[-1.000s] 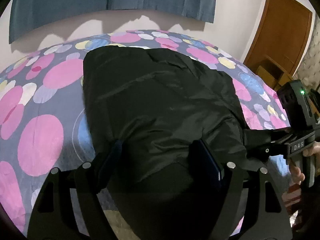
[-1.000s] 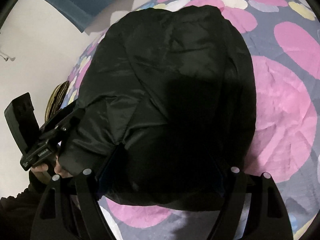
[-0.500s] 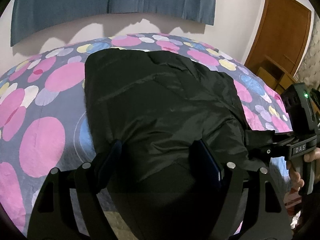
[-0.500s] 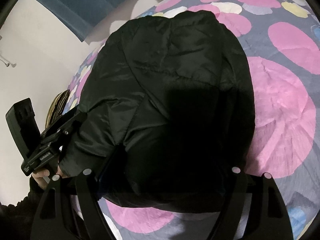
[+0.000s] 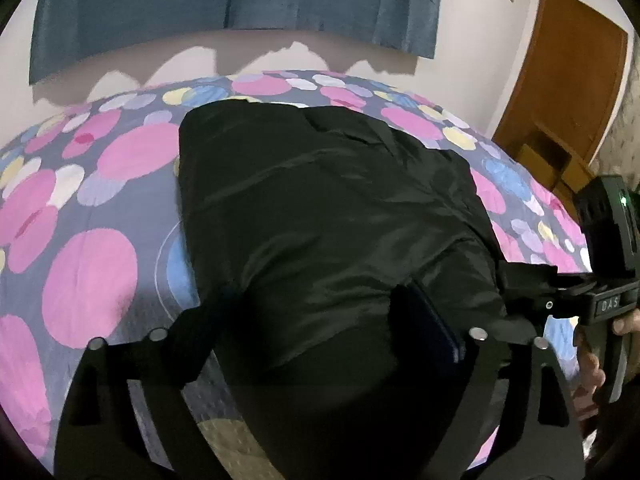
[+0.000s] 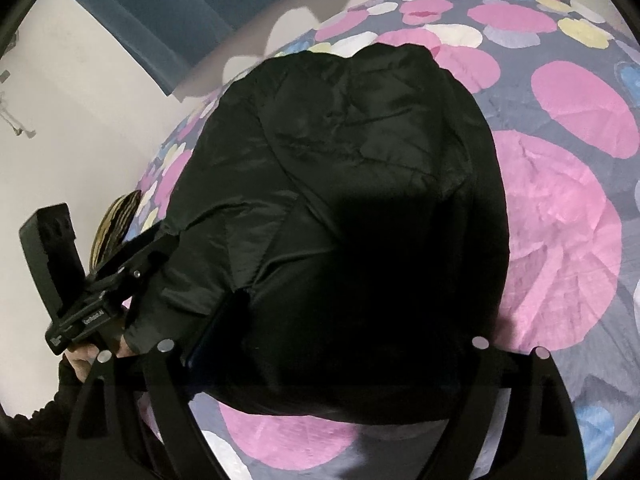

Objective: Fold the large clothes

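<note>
Black jacket (image 5: 332, 216) lay on the spotty bedspread (image 5: 88, 272), with both the left gripper (image 5: 320, 320) and right gripper (image 6: 340, 332) spread wide over its near edge.

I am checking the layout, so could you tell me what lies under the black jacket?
The black jacket lies on the polka-dot bedspread, visible all around it. Anything directly beneath is covered.

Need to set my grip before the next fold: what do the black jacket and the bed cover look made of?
The black jacket looks like a padded synthetic shell, probably nylon or polyester: a slight sheen, crisp wrinkles and puffy bulk. It may be slippery. The bed cover looks like matte woven fabric, perhaps cotton, with printed pink circles and soft creases; the fibre itself cannot be told.
</note>
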A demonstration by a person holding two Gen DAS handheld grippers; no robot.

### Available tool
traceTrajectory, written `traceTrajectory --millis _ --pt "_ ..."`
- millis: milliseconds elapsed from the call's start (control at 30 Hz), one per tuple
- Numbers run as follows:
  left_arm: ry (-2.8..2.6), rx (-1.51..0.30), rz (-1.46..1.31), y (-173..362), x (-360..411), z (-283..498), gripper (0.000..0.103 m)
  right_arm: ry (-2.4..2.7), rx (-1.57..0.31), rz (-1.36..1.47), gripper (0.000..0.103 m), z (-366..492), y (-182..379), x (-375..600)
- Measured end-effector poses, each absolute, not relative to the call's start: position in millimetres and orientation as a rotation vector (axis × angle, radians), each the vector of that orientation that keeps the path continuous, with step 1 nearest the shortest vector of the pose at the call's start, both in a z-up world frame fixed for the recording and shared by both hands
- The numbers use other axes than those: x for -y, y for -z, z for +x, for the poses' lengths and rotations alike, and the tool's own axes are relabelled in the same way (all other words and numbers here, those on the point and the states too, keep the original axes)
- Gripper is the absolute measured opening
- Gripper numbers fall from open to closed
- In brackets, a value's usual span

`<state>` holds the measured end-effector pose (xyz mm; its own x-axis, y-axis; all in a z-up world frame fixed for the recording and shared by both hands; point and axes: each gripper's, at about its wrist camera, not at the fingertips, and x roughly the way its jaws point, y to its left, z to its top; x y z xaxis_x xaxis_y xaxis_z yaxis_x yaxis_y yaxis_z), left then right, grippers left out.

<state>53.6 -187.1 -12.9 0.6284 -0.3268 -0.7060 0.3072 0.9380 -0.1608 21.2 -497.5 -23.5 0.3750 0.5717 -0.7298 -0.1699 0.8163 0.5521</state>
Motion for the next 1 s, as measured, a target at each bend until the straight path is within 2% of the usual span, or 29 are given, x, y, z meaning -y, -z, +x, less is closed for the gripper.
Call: traceTrajectory --millis 600,1000 --pt "0.452 -0.888 -0.268 21.5 134.8 74.8 0.094 -0.372 -0.997 0.38 0.086 21.1 -10.9 525.3" --pt "0.54 -0.905 -0.374 42.2 129.8 86.1 0.101 -0.36 -1.056 0.593 0.086 66.3 28.8 554.7"
